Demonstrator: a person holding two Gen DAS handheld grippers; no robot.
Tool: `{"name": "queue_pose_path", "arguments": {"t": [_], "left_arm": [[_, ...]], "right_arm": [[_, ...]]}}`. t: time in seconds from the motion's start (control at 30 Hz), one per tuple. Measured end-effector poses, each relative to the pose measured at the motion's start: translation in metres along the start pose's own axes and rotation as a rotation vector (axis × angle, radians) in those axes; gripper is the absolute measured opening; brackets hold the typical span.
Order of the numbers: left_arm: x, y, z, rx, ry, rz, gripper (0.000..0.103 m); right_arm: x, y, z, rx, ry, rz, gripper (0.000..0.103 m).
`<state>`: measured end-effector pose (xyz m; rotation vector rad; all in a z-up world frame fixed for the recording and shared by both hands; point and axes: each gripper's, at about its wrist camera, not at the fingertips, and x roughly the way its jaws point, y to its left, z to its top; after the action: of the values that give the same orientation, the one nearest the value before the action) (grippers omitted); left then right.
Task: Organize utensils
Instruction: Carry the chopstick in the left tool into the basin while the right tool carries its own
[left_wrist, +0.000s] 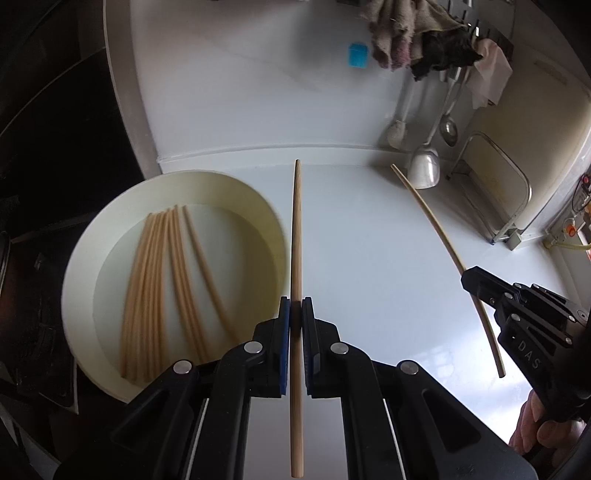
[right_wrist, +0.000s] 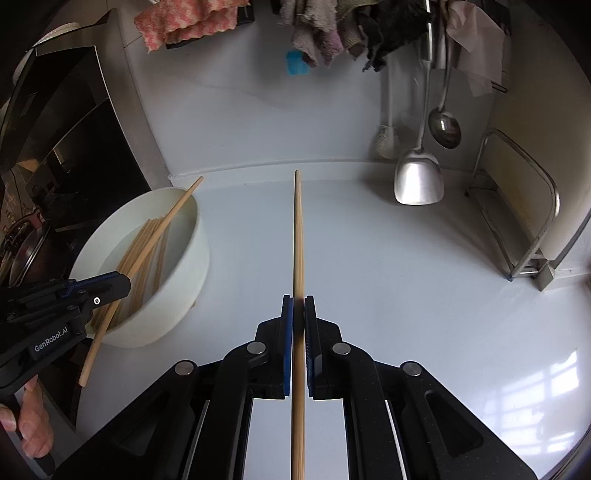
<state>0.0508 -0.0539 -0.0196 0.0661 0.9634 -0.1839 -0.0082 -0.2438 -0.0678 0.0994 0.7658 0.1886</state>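
Carrying one chopstick each above the tabletop (right_wrist: 369, 277), the left gripper (left_wrist: 295, 314) and right gripper (right_wrist: 298, 314) are clamping theirs beside the bowl (left_wrist: 258, 199); next probably calls for finding them a holder.

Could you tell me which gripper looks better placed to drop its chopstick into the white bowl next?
Left, probably. The left gripper, shut on a chopstick, sits right beside the white bowl rim. The right gripper, shut on its own chopstick, is farther across the counter.
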Motion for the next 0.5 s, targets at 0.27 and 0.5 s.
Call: {"name": "queue_pose_path", "arguments": {"t": [0.27,0.5], "left_arm": [[0.001,0.095,0.005,-0.086,0.012,0.097,0.007],[0.028,0.151,0.009,-0.136,0.054,0.118,0.007]], "right_arm": [[0.034,0.088,0.041,-0.076,0.021,0.108,0.006],[0.078,0.154,0.06,-0.142,0.085,0.157,0.006]]}}
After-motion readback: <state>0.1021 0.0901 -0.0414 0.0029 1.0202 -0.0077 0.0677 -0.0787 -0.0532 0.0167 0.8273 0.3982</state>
